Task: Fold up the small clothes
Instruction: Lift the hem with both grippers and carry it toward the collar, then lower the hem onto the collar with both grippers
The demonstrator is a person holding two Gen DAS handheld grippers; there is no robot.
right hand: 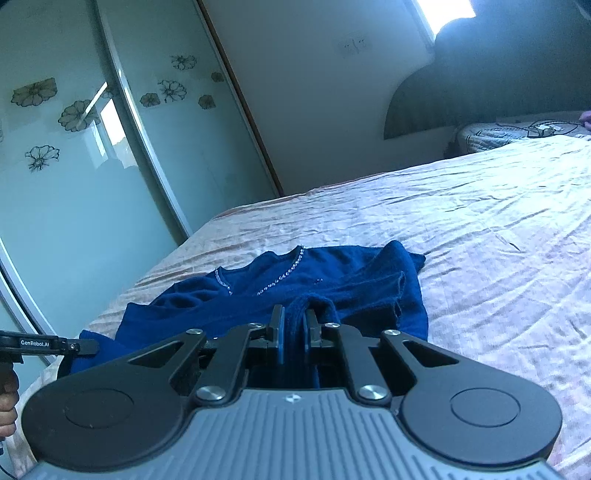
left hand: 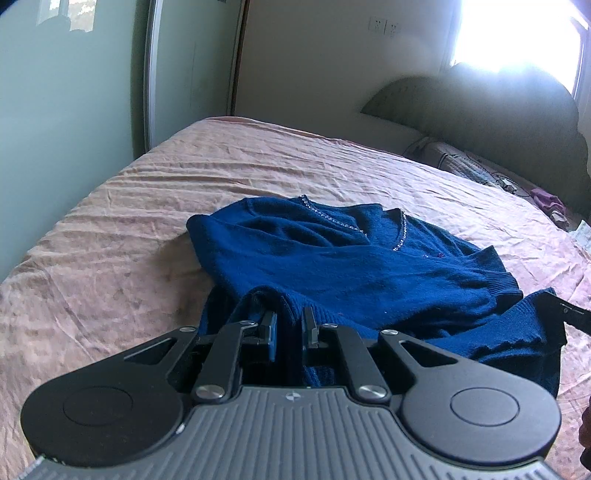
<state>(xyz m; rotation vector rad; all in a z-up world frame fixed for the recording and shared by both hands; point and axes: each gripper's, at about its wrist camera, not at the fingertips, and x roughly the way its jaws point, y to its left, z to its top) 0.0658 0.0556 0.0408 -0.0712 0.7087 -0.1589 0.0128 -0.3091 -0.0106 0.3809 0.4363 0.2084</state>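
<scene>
The bed (left hand: 110, 236) fills both views, its pinkish sheet creased all over; its near edge is cut off below each tool body, and the far corner by the wardrobe (right hand: 74, 184) is the only edge seen clearly. Bright glare from the window (left hand: 517, 33) washes out the wall beside the dark headboard (left hand: 480, 110), and the small clutter by the pillow (left hand: 454, 162) is too blurred to name.

The blue sweater (left hand: 332, 258) lies rumpled in the middle of the bed, neckline with its sparkly trim pointing away from the person, ribbed hem nearest the tools. How much cloth hangs below the tools is hidden by their bodies.

The left tool (left hand: 290, 328) tilts downward, jaws nearly together and clamped on a raised ridge of the hem. The right tool (right hand: 293, 328) sits flatter, likewise pinched tight on a fold of the hem. Each tool shows at the edge of the other's view, just its fingertip end, gripping the same hem. A hand (right hand: 7, 402) shows at the right view's left margin, mostly cut off.

Bare sheet lies open left, right and beyond the sweater.
</scene>
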